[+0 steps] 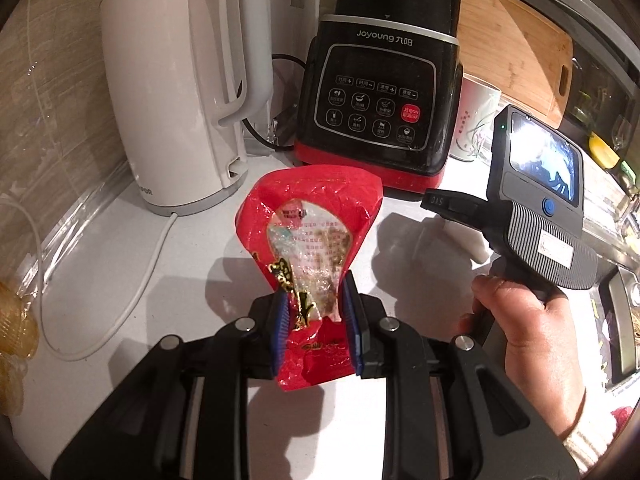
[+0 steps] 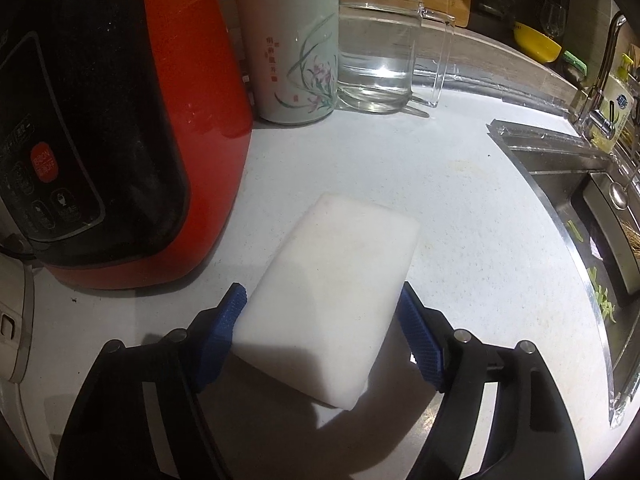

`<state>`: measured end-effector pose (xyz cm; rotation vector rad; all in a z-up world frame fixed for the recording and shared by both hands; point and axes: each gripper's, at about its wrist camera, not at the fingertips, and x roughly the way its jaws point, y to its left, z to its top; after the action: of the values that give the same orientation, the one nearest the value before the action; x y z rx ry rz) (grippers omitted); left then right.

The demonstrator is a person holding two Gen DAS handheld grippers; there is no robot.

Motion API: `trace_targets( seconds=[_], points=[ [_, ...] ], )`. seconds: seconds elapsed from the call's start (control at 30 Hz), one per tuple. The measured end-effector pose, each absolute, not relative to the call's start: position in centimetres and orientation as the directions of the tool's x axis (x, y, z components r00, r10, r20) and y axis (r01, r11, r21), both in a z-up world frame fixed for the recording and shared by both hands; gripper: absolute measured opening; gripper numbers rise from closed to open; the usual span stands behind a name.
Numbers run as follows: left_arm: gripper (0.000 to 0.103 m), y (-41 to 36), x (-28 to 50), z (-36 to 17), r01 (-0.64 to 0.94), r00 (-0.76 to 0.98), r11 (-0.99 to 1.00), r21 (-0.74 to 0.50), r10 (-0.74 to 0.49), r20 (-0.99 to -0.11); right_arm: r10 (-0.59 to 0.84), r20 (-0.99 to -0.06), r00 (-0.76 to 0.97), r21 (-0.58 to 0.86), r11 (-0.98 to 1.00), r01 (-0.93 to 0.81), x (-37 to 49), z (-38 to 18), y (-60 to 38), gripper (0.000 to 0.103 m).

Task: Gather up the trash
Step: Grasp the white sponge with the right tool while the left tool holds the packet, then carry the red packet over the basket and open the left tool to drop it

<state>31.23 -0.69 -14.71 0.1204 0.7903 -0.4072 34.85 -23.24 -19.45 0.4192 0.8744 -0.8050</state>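
Note:
My left gripper (image 1: 314, 300) is shut on a crumpled red food wrapper (image 1: 310, 220) with a clear window and gold print, holding it above the white counter (image 1: 120, 248). In the right wrist view, my right gripper (image 2: 322, 302) has its blue pads against both sides of a white foam block (image 2: 336, 276), which sits tilted over the counter (image 2: 460, 200). The right gripper's body and the hand holding it show at the right of the left wrist view (image 1: 536, 216); its fingertips are hidden there.
A white kettle (image 1: 172, 80) with its cord stands at the left. A black and red blender (image 1: 380, 92) is behind the wrapper. A flowered mug (image 2: 292, 48) and glass jug (image 2: 380, 52) stand beyond. The sink (image 2: 580, 200) lies right. A clear wrapper (image 1: 16, 320) lies far left.

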Motion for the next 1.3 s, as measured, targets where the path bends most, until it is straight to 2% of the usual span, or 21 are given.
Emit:
trace_targets(
  seconds=[0.3, 0.57, 0.83, 1.13, 1.3],
  points=[
    [0.024, -0.9, 29.9, -14.4, 0.398, 0.624, 0.916, -0.045, -0.307, -0.719, -0.433, -0.784, 0.444, 0.005, 0.712, 0.702, 32.2, -18.0, -22.2, 0.071],
    [0.024, -1.8, 24.5, -12.3, 0.352, 0.619, 0.934, -0.061, -0.281, -0.733, -0.305, -0.755, 0.580, 0.053, 0.854, 0.518, 24.0, -12.9, -21.1, 0.072],
    [0.025, -4.1, 15.7, -10.2, 0.287, 0.650, 0.957, -0.032, -0.219, -0.728, -0.145, -0.748, 0.648, 0.078, 0.950, 0.303, 12.8, -8.3, -21.0, 0.073],
    [0.025, -7.2, 3.0, -9.4, 0.215, 0.650, 0.976, -0.032, -0.168, -0.741, 0.005, -0.727, 0.686, 0.105, 0.989, 0.104, -1.8, -6.3, -21.8, 0.073],
    [0.026, -9.0, -4.4, -10.0, 0.212, 0.635, 0.977, -0.037, -0.167, -0.754, 0.054, -0.736, 0.675, 0.117, 0.992, 0.048, -10.2, -6.8, -23.3, 0.073]
  ],
)
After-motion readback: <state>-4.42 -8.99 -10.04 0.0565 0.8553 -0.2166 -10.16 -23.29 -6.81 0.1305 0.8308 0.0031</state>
